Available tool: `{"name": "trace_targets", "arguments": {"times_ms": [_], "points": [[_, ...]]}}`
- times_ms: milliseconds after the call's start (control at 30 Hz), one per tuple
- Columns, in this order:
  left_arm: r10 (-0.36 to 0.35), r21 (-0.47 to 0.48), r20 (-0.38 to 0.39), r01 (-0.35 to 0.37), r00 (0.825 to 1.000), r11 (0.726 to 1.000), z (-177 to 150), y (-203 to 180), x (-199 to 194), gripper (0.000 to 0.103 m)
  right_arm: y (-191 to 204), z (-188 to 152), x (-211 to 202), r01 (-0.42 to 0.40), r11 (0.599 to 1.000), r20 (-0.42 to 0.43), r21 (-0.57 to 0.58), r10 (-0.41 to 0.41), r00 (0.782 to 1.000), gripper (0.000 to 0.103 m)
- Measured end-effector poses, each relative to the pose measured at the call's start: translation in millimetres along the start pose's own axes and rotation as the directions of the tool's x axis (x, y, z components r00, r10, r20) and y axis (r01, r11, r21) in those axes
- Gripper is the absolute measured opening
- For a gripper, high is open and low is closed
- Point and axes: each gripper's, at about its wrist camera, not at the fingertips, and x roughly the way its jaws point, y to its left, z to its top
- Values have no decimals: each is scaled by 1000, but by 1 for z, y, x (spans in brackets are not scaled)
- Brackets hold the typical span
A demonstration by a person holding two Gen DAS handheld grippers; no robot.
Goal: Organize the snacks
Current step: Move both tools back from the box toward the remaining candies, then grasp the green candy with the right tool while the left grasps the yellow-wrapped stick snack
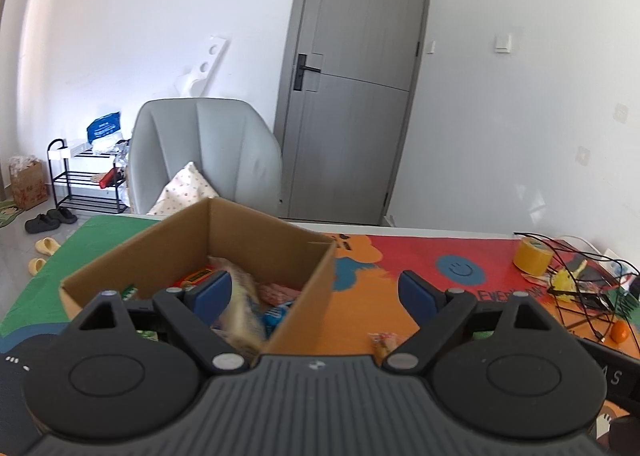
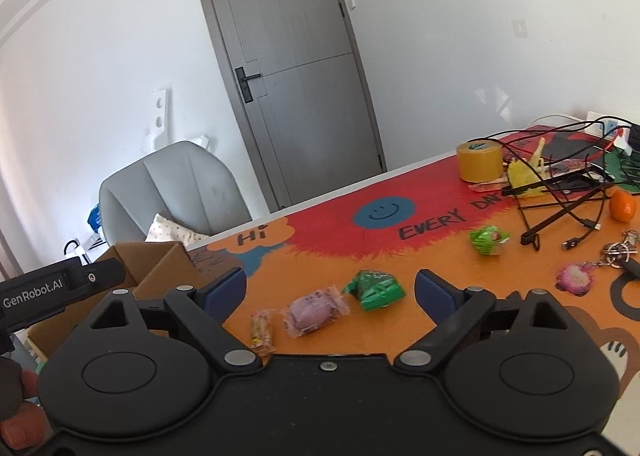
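A brown cardboard box (image 1: pixel 256 240) stands on the colourful mat and holds several snack packets. My left gripper (image 1: pixel 316 294) is open over the box's right wall. A pale snack packet (image 1: pixel 242 310) shows blurred in the box beside the left finger, free of the jaws. My right gripper (image 2: pixel 330 292) is open and empty above loose snacks on the mat: a purple-filled packet (image 2: pixel 314 310), a green packet (image 2: pixel 376 288), a small striped packet (image 2: pixel 262 330) and a second green packet (image 2: pixel 488 238). The box also shows at the left of the right wrist view (image 2: pixel 160 268).
A yellow tape roll (image 2: pixel 479 160), tangled black cables (image 2: pixel 560 196), an orange fruit (image 2: pixel 622 206), keys with a pink charm (image 2: pixel 576 276) and a yellow wrapper lie at the right. A grey chair (image 1: pixel 204 152) stands behind the table. One small packet (image 1: pixel 384 342) lies near the box.
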Motion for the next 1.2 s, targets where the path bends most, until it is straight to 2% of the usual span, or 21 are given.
{"name": "trace_targets", "arguments": {"times_ms": [300, 500, 633, 800, 867, 1000, 1200], "points": [[-32, 38, -15, 33, 999, 999, -9, -29, 8, 90, -33, 3, -1, 89, 995, 13, 34, -89, 996, 92], [-48, 28, -13, 49, 999, 998, -16, -42, 14, 89, -52, 4, 2, 105, 993, 10, 51, -106, 994, 92], [-46, 44, -41, 48, 998, 998, -22, -54, 23, 86, -62, 3, 5, 115, 991, 8, 62, -116, 993, 92], [-24, 49, -71, 28, 997, 998, -31, -62, 37, 79, -73, 3, 11, 138, 988, 9, 63, -139, 990, 92], [-17, 44, -91, 21, 996, 999, -35, -64, 43, 71, -77, 3, 15, 144, 987, 5, 64, -145, 989, 91], [-6, 37, -124, 11, 992, 999, -43, -67, 56, 64, -86, 5, 24, 155, 986, -2, 67, -155, 988, 91], [10, 42, -168, -3, 986, 999, -53, -71, 76, 47, -97, 10, 39, 170, 983, -5, 68, -170, 985, 86]]}}
